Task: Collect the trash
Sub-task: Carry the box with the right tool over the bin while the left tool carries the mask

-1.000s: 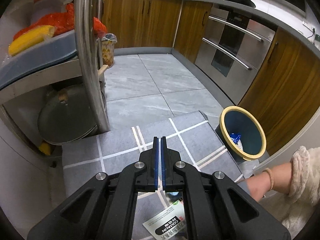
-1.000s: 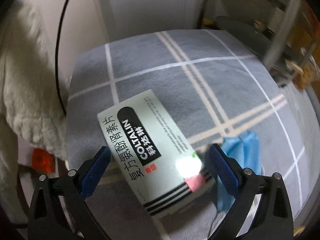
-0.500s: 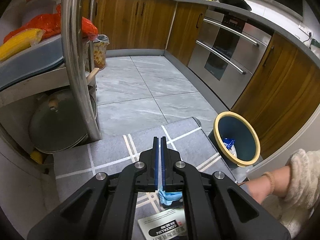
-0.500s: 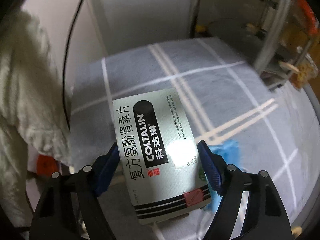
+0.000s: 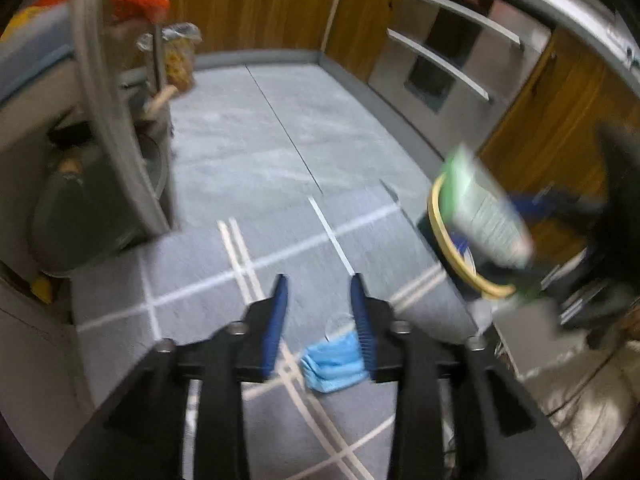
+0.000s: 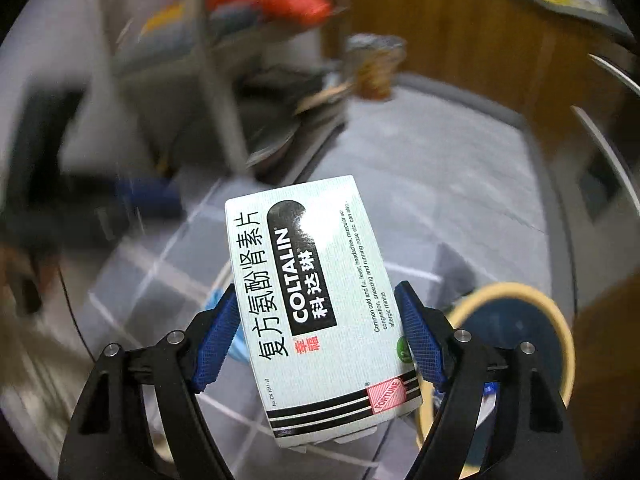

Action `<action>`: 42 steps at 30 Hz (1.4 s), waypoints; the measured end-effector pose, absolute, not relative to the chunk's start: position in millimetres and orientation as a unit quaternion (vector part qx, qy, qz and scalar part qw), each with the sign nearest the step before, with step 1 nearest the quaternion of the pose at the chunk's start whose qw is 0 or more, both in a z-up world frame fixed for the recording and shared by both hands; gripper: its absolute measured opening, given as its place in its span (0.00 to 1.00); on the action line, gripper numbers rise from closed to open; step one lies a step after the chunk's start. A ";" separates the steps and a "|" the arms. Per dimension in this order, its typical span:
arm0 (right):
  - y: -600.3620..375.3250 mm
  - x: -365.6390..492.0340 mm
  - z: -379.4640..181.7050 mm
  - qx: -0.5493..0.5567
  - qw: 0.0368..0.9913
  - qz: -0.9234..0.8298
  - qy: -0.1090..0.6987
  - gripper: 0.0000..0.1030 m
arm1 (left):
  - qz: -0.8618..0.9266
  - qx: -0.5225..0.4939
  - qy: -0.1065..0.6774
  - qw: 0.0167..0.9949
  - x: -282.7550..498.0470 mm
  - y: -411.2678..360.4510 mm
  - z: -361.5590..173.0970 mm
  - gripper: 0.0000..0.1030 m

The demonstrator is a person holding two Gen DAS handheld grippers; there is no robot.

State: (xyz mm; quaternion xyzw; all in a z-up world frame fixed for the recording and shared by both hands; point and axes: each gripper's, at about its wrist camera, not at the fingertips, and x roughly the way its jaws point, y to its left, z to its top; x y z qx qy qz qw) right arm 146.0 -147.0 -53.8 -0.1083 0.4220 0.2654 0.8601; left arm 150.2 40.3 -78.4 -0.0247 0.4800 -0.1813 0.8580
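A white-green Coltalin medicine box (image 6: 312, 280) is off the floor, with my right gripper (image 6: 318, 292) shut on its long sides. In the left wrist view the same box (image 5: 480, 216) hangs blurred above the dark bin's yellow rim (image 5: 436, 232). The bin's rim (image 6: 560, 320) also shows at the lower right of the right wrist view. A crumpled blue face mask (image 5: 334, 364) lies on the grey checked rug (image 5: 200, 280). My left gripper (image 5: 318, 292) hovers just above it. Its jaws are opening, with nothing between them.
A metal rack (image 5: 120, 140) with a pot lid (image 5: 80, 208) and an orange bag stands at the left. A bag of food (image 5: 180, 60) sits at the back. Wooden cabinets (image 5: 540, 140) and an oven (image 5: 452, 64) line the right side of the tiled floor (image 5: 280, 128).
My right gripper closed on the box, lifted it off the rug and swung it over toward the bin. My left gripper dropped toward the mask and its jaws parted.
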 end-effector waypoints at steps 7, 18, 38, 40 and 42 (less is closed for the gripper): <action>-196.2 117.3 -26.4 -0.009 0.900 0.193 0.390 0.75 | -0.178 0.010 0.553 0.814 149.8 5.0 -146.1 0.53; -212.7 136.0 -56.4 -0.035 0.893 0.155 0.421 0.75 | -0.158 0.029 0.599 0.785 149.3 -6.8 -195.5 0.51; -294.7 146.4 -48.5 0.042 0.907 0.094 0.407 0.75 | -0.195 0.054 0.517 0.832 154.6 -65.9 -141.6 0.07; -306.9 149.0 -50.3 0.041 0.910 0.076 0.406 0.75 | -0.214 0.049 0.492 0.843 156.9 -82.3 -120.9 0.07; -323.4 154.0 -56.1 0.050 0.907 0.054 0.414 0.75 | -0.238 0.058 0.464 0.851 158.6 -107.9 -101.6 0.07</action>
